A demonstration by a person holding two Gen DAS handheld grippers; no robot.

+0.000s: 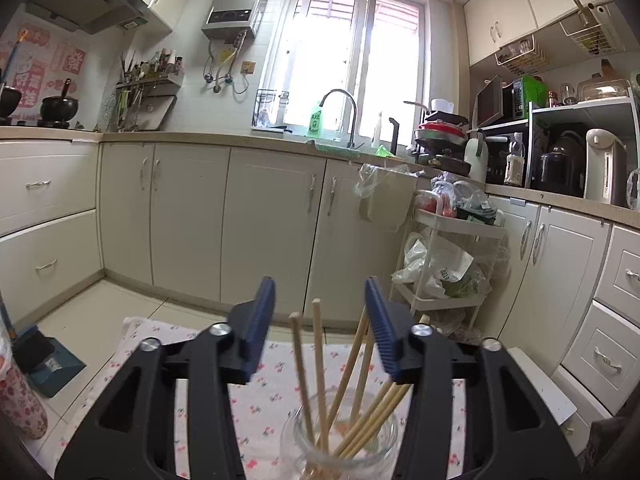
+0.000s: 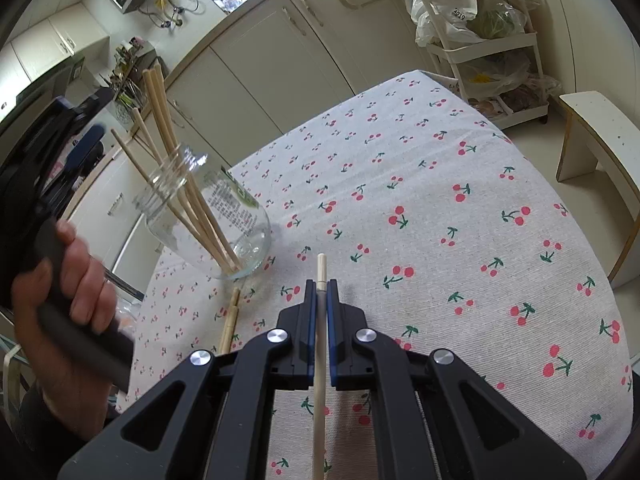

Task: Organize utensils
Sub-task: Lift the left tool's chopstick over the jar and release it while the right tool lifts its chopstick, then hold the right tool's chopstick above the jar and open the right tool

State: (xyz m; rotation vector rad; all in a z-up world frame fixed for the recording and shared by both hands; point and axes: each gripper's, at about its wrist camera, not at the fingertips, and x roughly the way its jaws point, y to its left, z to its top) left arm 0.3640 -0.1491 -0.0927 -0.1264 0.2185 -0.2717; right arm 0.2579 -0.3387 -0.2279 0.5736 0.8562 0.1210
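Observation:
A clear glass jar (image 1: 340, 436) (image 2: 208, 208) stands on the cherry-print tablecloth (image 2: 440, 200) and holds several wooden chopsticks (image 1: 318, 360) (image 2: 160, 120) leaning out of its mouth. My left gripper (image 1: 320, 284) is open just above the jar. Chopstick tops rise between its blue pads (image 1: 260, 320), and neither pad presses on them. In the right wrist view a hand (image 2: 76, 280) holds that gripper at the left. My right gripper (image 2: 321, 284) is shut on a single chopstick (image 2: 320, 268) that runs lengthwise between its fingers. Two more chopsticks (image 2: 230, 320) lie on the cloth near the jar.
A white trolley (image 1: 448, 232) (image 2: 480, 48) stuffed with plastic bags stands past the table's far corner. A white stool (image 2: 592, 140) is to the right of the table. Cream kitchen cabinets (image 1: 192, 216) line the walls. A floral bottle (image 1: 20, 400) stands at the left.

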